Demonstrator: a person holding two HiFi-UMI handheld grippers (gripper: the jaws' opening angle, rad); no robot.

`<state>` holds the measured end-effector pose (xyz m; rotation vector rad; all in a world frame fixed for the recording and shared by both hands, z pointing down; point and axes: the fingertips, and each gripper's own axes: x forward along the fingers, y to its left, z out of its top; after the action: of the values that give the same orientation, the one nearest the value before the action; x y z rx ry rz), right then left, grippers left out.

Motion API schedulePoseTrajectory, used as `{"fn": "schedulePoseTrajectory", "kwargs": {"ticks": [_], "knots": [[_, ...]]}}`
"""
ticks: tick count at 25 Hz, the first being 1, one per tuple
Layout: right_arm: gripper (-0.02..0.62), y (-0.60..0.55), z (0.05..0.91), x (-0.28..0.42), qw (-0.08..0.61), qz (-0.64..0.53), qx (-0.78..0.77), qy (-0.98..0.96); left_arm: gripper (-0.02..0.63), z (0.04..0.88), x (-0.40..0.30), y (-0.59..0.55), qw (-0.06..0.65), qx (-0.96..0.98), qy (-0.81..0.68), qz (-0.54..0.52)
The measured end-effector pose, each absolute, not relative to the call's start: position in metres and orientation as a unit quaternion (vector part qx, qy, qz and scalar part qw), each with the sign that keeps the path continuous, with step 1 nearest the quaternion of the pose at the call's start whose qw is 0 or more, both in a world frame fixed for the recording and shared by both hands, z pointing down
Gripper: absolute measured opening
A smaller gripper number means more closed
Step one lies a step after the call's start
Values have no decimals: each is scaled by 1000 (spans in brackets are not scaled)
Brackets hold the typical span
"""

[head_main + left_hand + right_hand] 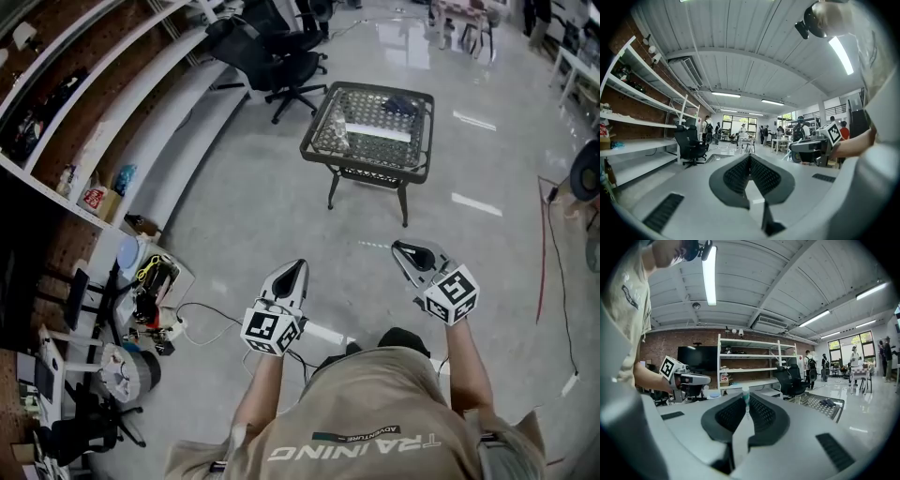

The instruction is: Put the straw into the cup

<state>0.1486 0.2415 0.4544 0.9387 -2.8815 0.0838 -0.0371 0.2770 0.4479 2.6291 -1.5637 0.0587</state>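
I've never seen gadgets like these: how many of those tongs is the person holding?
2. The left tongs are left of centre in the head view, shut and empty; the right tongs are right of centre, pinching a straw. No others seem hidden.

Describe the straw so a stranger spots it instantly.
Before the square dark metal mesh-topped table on the shiny grey floor, a person holds two grey claws. In the right claw, black ribbed pads pinch a thin white straw with a teal band; the left claw is shut on nothing.
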Motion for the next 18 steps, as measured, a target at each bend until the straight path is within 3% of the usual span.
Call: {"fn": "schedulePoseTrajectory", "kwargs": {"ticks": [18], "knots": [[35, 109, 459, 166, 74, 16, 303, -950, 17, 440, -24, 159, 59, 855, -515, 13]]}}
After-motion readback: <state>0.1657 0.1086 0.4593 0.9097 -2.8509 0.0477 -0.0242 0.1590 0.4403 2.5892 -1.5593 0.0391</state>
